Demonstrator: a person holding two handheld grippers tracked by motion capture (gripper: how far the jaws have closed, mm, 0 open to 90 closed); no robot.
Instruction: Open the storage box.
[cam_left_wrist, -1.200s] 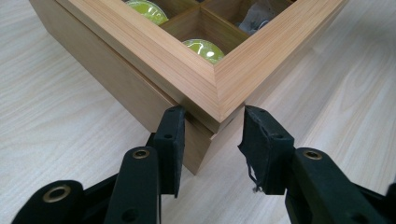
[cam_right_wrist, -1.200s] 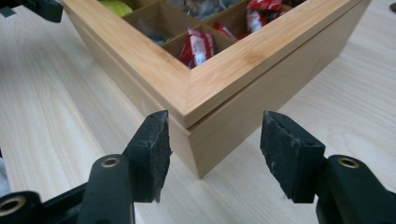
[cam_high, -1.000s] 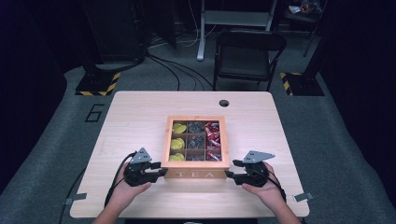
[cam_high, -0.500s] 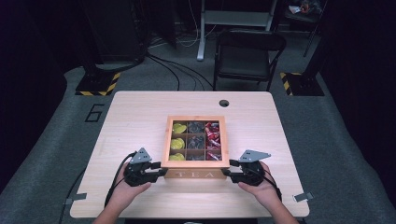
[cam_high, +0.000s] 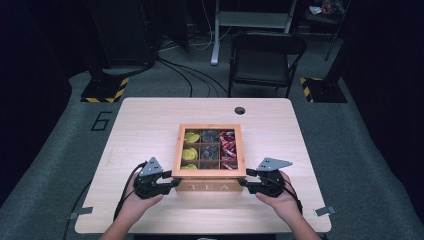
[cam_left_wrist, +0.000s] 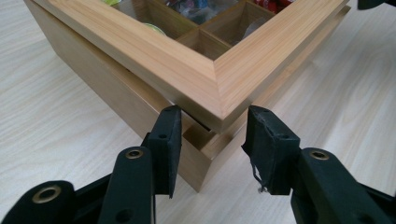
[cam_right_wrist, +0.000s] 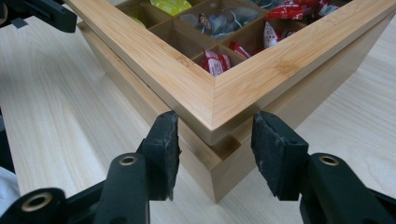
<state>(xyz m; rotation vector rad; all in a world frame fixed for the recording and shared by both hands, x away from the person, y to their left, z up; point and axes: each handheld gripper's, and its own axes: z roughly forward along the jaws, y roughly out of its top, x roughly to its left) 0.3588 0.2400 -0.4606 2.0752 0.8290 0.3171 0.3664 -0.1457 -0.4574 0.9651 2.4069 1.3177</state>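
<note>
The left gripper's fingers (cam_left_wrist: 170, 133) had just been opening around the tea box (cam_high: 209, 186)'s lid (cam_left_wrist: 187, 60) corner; the right gripper (cam_right_wrist: 215, 140)'s bracketed another, contact unclear; bare surface (cam_high: 150, 120) surrounded it.

The wooden tea box (cam_high: 209, 186) sits on the table (cam_high: 150, 120), toward its near edge and about midway across. Its lid (cam_high: 210, 173) lies on top, slightly askew over the base at the near corners. Inside, dividers split it into compartments holding packets (cam_high: 228, 142). The left gripper (cam_high: 170, 181) is at the box's near left corner, the right gripper (cam_high: 246, 179) at its near right corner, each with a jaw on either side of the corner. Behind the table stands a chair (cam_high: 262, 55).
</note>
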